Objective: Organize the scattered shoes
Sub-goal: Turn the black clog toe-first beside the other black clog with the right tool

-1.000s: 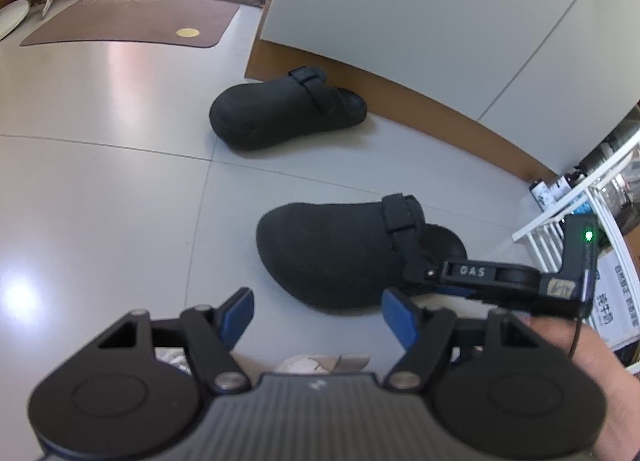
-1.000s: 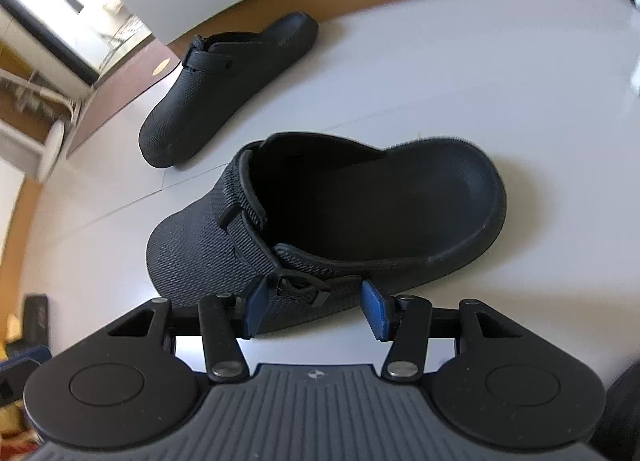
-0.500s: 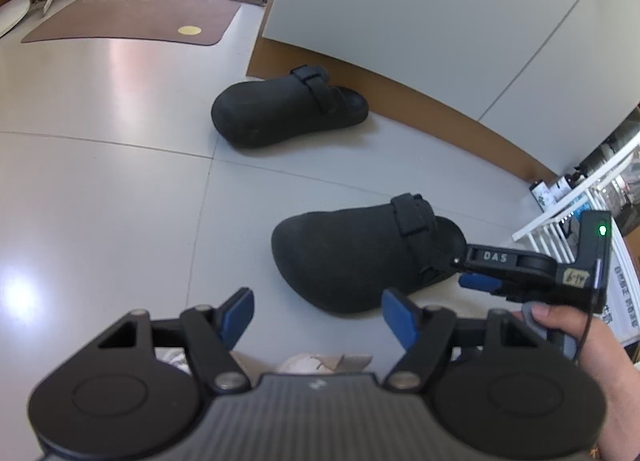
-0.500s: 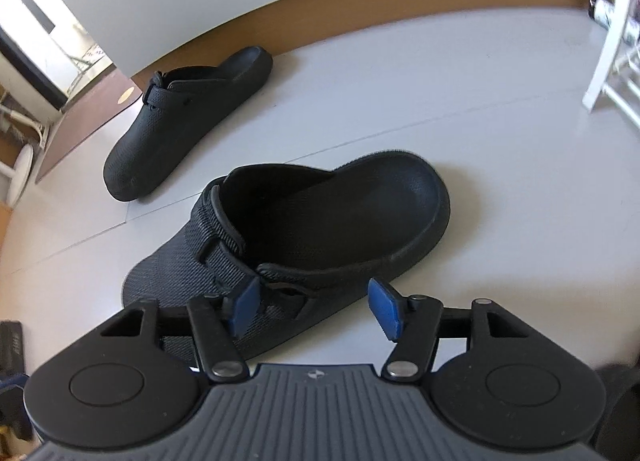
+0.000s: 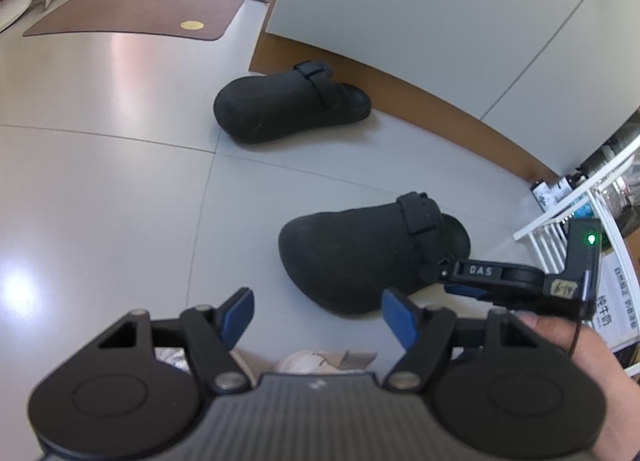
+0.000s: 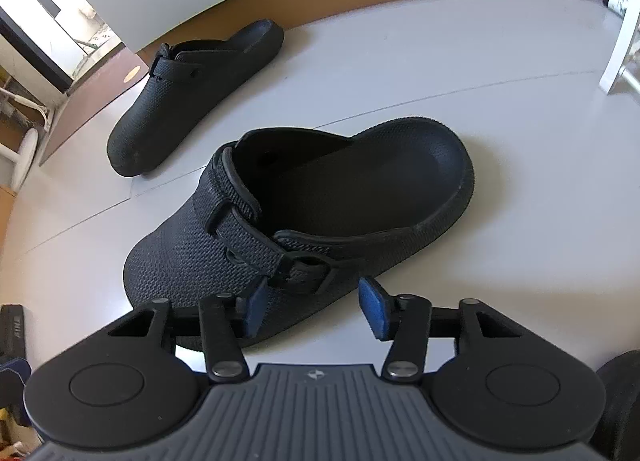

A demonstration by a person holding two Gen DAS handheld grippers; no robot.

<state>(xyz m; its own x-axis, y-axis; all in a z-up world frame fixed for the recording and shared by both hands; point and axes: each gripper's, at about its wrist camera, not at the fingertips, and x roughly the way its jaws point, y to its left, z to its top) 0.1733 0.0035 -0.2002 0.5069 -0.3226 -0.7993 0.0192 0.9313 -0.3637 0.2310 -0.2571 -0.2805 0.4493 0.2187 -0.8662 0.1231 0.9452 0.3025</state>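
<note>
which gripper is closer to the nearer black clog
Right. The right gripper straddles the buckle side of the nearer clog, jaws just closing; the left gripper hangs back, open, short of its toe.

A pale, glossy tiled floor carries everything, its thin grout lines crossing between the shoes. Two black clogs lie directly on it, well apart: the near clog rests on its sole with the heel opening facing up, and the far clog sits close to the brown skirting of a white cabinet. A brown doormat with a yellow dot lies flat at the doorway, and a white rack stands on the floor at the right
</note>
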